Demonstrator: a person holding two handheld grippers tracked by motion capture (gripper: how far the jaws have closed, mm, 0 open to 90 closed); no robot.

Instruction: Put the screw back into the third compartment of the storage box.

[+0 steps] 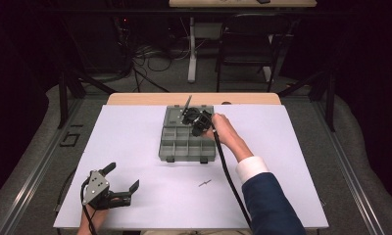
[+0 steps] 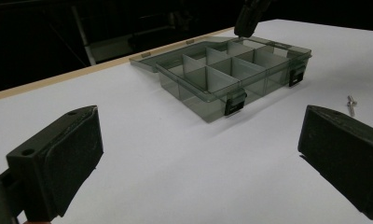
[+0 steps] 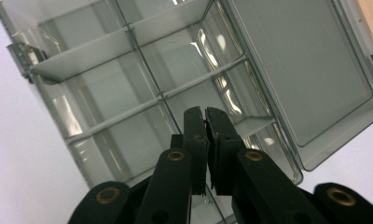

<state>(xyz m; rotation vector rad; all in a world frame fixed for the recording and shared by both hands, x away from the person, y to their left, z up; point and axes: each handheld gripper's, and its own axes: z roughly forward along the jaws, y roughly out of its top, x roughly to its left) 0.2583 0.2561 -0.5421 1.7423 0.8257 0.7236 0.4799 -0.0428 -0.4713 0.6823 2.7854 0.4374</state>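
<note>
Between the right gripper's (image 3: pixel 206 114) jaws there is almost no gap; they are pressed together over a rear compartment of the organizer box (image 1: pixel 186 142), and whether something tiny is pinched there I cannot tell. Below and around them the compartments look bare, the lid (image 3: pixel 296 70) lying flat open beyond. Judging by this, sorting has barely begun or one piece is just being delivered. Well back toward the person, a small screw (image 1: pixel 205 183) lies on the white surface (image 1: pixel 135 147), its long axis slanted, one end toward the box; it probably remains to be collected. Farther left, the left gripper (image 1: pixel 123 181) rests with jaws spread wide, empty.
</note>
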